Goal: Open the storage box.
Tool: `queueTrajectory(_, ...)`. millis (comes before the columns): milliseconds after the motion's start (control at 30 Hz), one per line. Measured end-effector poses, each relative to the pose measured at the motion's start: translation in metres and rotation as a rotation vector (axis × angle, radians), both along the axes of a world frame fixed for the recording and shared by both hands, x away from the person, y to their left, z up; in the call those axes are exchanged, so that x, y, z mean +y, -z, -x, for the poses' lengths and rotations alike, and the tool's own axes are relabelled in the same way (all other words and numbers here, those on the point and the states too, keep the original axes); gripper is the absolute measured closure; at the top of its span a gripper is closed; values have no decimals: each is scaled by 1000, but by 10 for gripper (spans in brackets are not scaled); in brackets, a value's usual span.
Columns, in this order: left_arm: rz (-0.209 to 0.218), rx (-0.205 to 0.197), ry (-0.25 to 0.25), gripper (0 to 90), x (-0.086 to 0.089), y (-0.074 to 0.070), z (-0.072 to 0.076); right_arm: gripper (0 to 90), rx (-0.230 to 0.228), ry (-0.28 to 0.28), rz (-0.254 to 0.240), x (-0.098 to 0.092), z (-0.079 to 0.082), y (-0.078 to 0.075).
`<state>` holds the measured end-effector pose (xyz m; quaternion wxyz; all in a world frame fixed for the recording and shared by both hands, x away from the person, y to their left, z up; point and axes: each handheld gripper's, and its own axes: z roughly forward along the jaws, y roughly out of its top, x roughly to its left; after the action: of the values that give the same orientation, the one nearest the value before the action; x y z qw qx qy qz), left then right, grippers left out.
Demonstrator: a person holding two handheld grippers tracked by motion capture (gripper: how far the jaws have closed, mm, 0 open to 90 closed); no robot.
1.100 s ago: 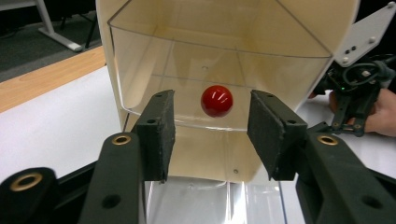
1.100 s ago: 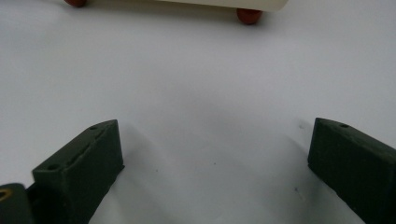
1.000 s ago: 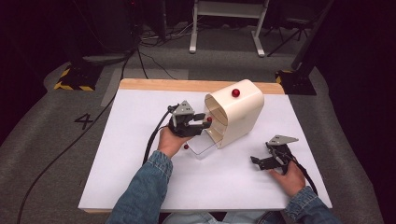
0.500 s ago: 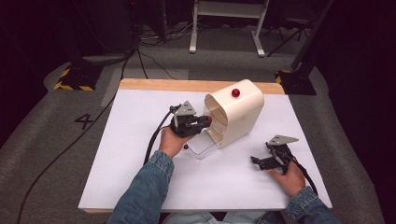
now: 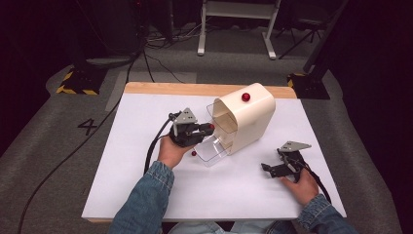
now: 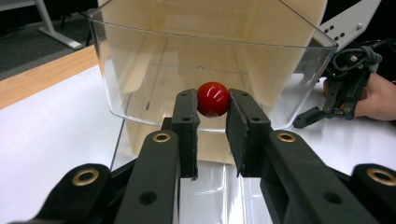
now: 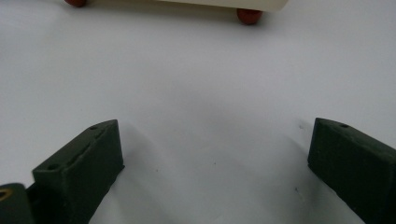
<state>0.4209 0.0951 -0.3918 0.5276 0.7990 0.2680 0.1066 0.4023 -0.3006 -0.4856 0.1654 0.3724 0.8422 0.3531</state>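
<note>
High view: the left gripper point(image 5: 207, 128) holds a red ball point(image 5: 211, 126) at the mouth of the clear bin point(image 5: 214, 152) of the cream dispenser point(image 5: 248, 122), mid-table. Left gripper view: its jaws have just closed and pinch the ball point(image 6: 213, 98), the bin wall point(image 6: 140, 88) straight ahead. Right gripper view: jaws wide, empty, resting near the table's right edge.

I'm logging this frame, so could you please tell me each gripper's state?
Left gripper: shut on the small red knob.
Right gripper: open, holding nothing.

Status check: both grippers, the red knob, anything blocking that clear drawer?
Left gripper shut on red knob of clear drawer. Right gripper open, resting on white table. Nothing blocking the drawer.
</note>
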Motion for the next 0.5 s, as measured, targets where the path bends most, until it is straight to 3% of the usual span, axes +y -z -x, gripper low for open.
queueTrajectory(500, 1, -2, -17, 741, 29, -2, 23, 33, 1, 0, -1, 0, 0, 0)
